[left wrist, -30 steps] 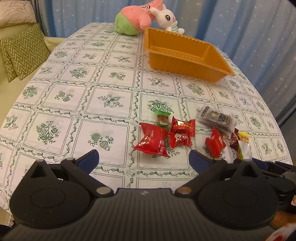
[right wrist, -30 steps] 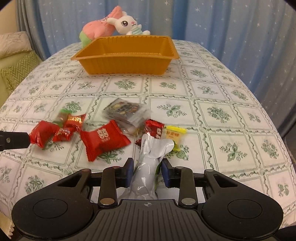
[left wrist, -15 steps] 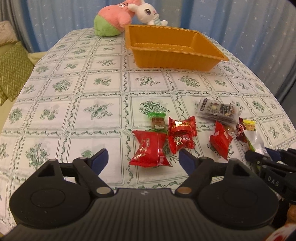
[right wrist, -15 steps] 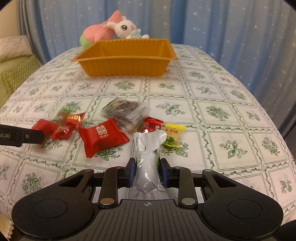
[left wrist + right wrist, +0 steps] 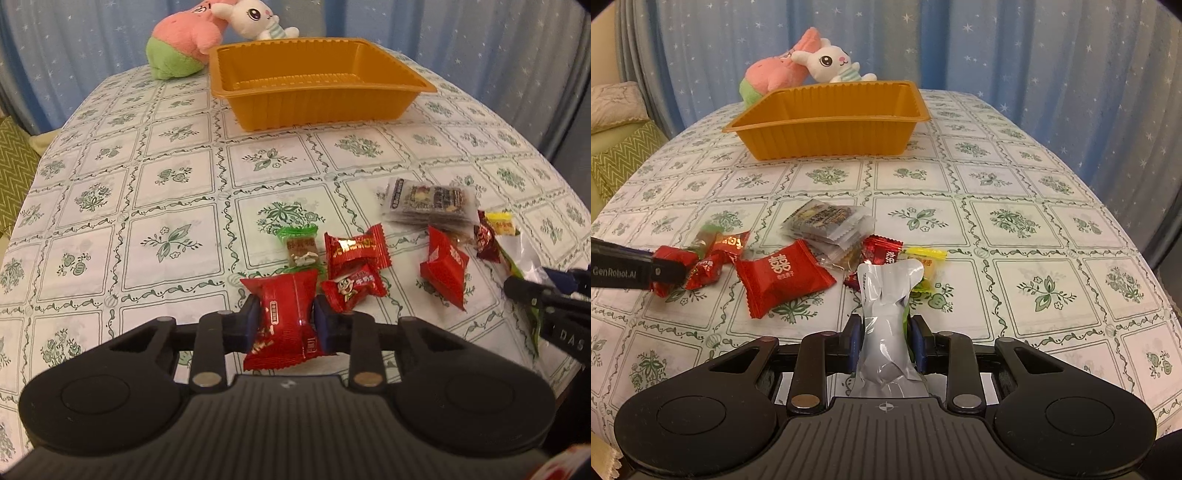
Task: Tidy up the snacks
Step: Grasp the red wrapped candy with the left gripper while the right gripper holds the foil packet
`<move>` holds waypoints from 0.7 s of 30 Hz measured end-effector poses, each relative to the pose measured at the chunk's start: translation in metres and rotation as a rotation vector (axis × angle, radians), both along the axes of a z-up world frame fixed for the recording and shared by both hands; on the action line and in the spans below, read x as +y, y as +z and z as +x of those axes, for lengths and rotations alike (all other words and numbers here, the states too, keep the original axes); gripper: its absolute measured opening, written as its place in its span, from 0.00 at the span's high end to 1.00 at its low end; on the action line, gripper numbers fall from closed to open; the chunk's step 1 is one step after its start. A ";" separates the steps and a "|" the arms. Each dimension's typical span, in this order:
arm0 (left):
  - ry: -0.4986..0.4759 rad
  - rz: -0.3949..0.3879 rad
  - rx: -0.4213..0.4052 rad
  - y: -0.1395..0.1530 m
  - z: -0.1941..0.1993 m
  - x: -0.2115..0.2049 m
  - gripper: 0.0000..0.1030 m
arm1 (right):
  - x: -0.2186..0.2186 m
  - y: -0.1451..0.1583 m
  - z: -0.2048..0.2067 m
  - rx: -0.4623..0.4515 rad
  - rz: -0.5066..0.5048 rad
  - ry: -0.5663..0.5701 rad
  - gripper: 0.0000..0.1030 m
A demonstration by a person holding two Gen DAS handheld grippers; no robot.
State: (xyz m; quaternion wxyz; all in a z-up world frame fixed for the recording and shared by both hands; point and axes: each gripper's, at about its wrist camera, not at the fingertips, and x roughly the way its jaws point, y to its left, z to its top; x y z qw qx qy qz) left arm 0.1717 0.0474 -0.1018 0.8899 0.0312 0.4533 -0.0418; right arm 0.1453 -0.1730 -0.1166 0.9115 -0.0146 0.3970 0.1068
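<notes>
— What has changed with your left claw?

— My left gripper (image 5: 284,320), wide apart a second ago, is closing its jaws on the big red snack packet (image 5: 282,317); the pads already pinch its waist, low over the tablecloth (image 5: 177,206).

— And the right?

— My right gripper (image 5: 885,341) grips the silver packet (image 5: 886,314) as before.

— So?

— Both can probably carry to the empty orange tray (image 5: 314,107) at the far end; the other snacks stay loose between.
</notes>
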 end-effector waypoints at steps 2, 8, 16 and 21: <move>0.022 0.002 -0.002 0.001 -0.002 0.001 0.75 | -0.001 0.000 0.000 0.001 0.004 -0.004 0.72; 0.064 -0.022 -0.011 0.012 -0.013 0.004 0.77 | -0.002 0.006 -0.002 -0.015 0.015 -0.006 0.72; 0.070 -0.042 -0.045 0.039 -0.017 -0.011 0.77 | -0.005 0.031 -0.004 -0.061 0.052 -0.008 0.72; 0.070 -0.057 -0.086 0.062 -0.008 -0.020 0.77 | -0.006 0.051 0.003 -0.078 0.091 0.009 0.72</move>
